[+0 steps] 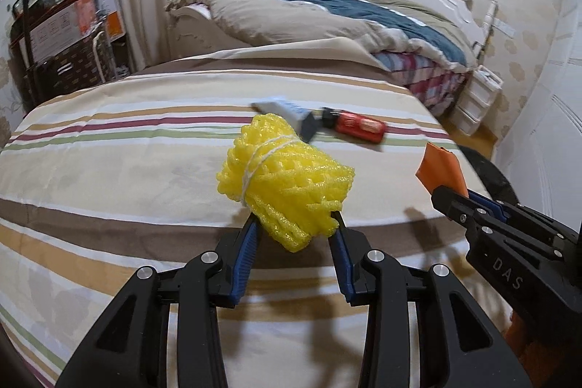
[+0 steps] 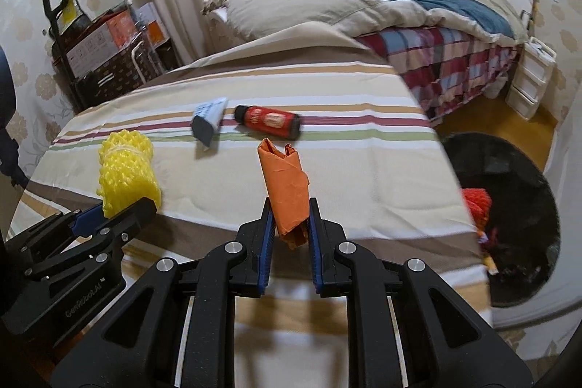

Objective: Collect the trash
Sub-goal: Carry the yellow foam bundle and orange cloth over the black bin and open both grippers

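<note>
Lying beyond held foam (image 1: 287, 177): tube (image 1: 287, 113), red bottle (image 1: 358, 126).

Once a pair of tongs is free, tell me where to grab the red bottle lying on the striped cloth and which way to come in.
Grip the red bottle across the middle of its labelled body, coming from above with the fingers either side of its width. It lies on its side, black cap toward the grey tube, so the round body gives parallel faces; the ends are narrower and nearer clutter. Both tongs, left and right, are full now.
</note>
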`<control>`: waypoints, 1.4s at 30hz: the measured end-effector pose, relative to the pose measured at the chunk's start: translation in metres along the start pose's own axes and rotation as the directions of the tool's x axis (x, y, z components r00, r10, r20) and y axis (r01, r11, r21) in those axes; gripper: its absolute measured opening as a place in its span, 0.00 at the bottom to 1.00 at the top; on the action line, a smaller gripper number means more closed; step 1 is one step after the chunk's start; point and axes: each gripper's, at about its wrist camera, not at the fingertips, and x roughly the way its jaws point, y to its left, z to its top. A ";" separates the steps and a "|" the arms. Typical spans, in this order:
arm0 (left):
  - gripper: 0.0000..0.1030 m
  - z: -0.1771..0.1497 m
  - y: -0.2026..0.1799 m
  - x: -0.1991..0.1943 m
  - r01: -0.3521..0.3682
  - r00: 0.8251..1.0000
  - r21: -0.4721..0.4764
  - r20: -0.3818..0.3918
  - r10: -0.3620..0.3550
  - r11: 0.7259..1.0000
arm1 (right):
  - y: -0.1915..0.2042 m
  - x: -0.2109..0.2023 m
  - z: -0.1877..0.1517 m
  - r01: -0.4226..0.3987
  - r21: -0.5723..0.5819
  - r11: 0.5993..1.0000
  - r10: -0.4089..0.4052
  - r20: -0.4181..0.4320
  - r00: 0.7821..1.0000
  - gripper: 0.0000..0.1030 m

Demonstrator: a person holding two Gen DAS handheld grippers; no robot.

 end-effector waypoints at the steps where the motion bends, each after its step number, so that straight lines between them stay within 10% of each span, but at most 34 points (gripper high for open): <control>1: 0.38 -0.001 -0.005 -0.001 0.007 1.000 0.006 0.003 -0.007 1.000 | -0.005 -0.004 -0.001 0.008 0.008 1.000 -0.008 0.006 1.000 0.16; 20: 0.38 0.017 -0.138 0.013 0.182 0.981 0.201 0.035 -0.193 0.963 | -0.151 -0.045 -0.012 0.215 0.230 0.949 -0.232 0.051 0.971 0.16; 42: 0.39 0.028 -0.228 0.075 0.200 0.979 0.311 -0.032 -0.201 0.929 | -0.235 -0.022 -0.008 0.271 0.337 0.902 -0.292 0.011 0.956 0.17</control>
